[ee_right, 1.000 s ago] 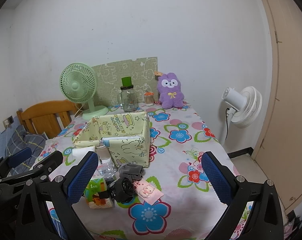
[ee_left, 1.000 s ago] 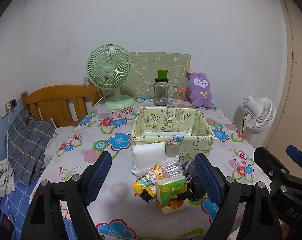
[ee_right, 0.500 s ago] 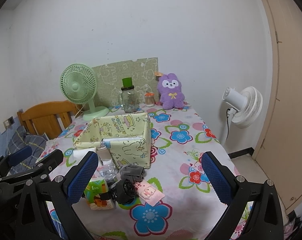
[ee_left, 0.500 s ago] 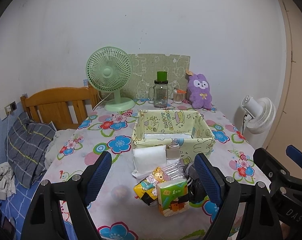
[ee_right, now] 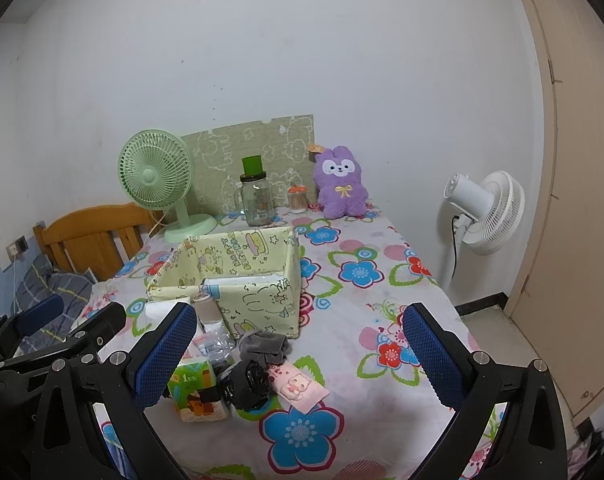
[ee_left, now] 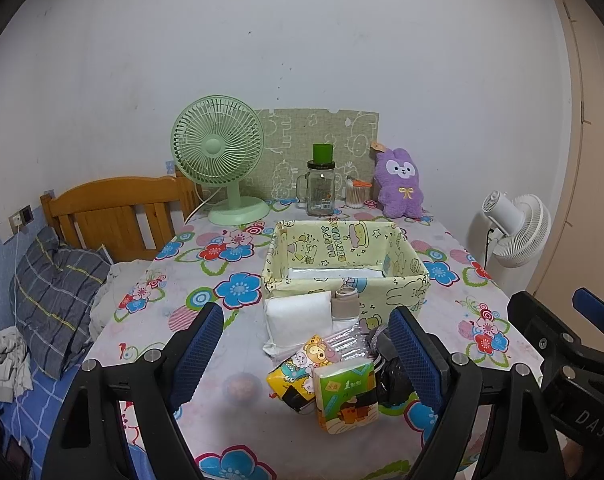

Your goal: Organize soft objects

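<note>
A pale yellow fabric box [ee_left: 382, 288] [ee_right: 261, 300] stands mid-table with a flat white pack inside. In front of it lies a heap: a white soft pack [ee_left: 297, 314], a green tissue pack [ee_left: 348, 394] [ee_right: 195, 390], a yellow cartoon tissue pack [ee_left: 291, 376], a clear plastic bag [ee_left: 346, 346], grey cloth [ee_right: 263, 348], a black bundle [ee_right: 251, 382] and a pink packet [ee_right: 299, 388]. My left gripper [ee_left: 306, 354] is open and empty above the heap. My right gripper [ee_right: 302, 356] is open and empty, held above the table's near edge.
At the back stand a green fan [ee_left: 219, 152], a glass jar with green lid [ee_left: 321, 188], a small jar [ee_left: 356, 194] and a purple plush bunny [ee_left: 400, 184]. A white floor fan [ee_right: 484, 212] stands right of the table. A wooden bed with a pillow [ee_left: 53, 292] is left.
Both grippers have pulled back and risen slightly, so the table and heap look a little farther away. Nothing on the table has moved.
</note>
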Demonstrator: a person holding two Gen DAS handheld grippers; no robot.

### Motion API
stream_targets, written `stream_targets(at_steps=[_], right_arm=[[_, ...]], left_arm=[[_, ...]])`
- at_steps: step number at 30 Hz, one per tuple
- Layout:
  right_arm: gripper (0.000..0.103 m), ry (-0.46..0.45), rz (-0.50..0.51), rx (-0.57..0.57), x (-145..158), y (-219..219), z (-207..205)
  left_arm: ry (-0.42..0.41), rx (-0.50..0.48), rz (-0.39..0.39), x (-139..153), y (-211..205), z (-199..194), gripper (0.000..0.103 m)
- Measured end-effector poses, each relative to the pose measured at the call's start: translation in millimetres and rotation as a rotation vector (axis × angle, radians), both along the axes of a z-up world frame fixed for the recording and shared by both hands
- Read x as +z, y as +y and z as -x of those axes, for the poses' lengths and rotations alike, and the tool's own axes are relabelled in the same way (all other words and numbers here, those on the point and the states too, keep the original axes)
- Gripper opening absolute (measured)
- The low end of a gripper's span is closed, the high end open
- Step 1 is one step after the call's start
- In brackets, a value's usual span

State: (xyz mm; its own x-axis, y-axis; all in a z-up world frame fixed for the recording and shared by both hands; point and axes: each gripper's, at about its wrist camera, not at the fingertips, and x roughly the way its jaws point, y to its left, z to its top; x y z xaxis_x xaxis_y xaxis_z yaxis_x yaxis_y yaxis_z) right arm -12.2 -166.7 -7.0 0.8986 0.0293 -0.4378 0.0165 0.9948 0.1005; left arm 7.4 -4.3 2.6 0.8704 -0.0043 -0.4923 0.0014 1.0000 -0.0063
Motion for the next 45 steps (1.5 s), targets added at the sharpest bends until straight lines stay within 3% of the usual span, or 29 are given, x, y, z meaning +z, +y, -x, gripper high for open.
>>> stream_targets(at_steps=[24,45], right_arm=[[0.103,-0.001,0.006,-0.008,1,1,1],[0.103,0.062,0.001,0.028,-22,11,-19]], left_arm=[[0.006,-0.009,-0.007,-2,1,1,0.086],[0.057,-0.032,-0.017,-35,-3,-13,0.086]])
